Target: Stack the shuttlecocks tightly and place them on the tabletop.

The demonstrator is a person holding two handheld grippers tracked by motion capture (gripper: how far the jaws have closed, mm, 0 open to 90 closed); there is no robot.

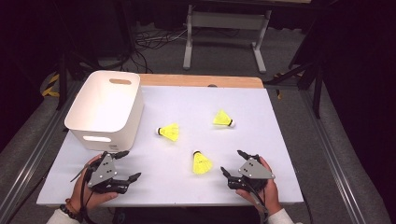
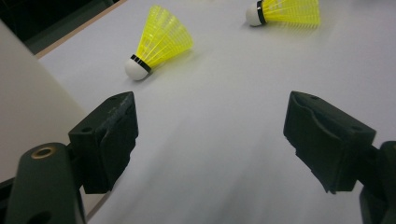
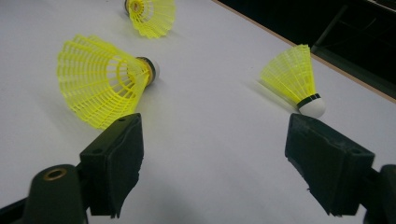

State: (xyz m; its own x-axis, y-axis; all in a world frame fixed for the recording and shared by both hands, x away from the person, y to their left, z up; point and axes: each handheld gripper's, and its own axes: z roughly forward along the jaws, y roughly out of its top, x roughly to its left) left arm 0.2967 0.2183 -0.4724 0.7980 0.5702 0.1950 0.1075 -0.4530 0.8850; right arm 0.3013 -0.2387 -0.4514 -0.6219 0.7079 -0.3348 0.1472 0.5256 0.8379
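Observation:
Three yellow shuttlecocks with white corks lie on the white table (image 1: 261,140). One lies left of centre (image 1: 169,132), one at the back right (image 1: 223,118) and one near the front (image 1: 201,163). My left gripper (image 1: 130,164) hovers at the front left, just in front of the bin, open with nothing between its jaws. In the left gripper view (image 2: 211,105) two shuttlecocks (image 2: 161,41) (image 2: 287,11) lie ahead. My right gripper (image 1: 232,161) stands open and holds nothing, right of the front shuttlecock. In the right gripper view (image 3: 215,123) that shuttlecock (image 3: 105,79) is just beyond the left jaw.
A white plastic bin (image 1: 105,109) with handle slots stands at the table's back left; its wall (image 2: 23,102) is close on the left in the left gripper view. A wooden strip (image 1: 201,80) edges the far side. Table legs and cables lie on the floor beyond.

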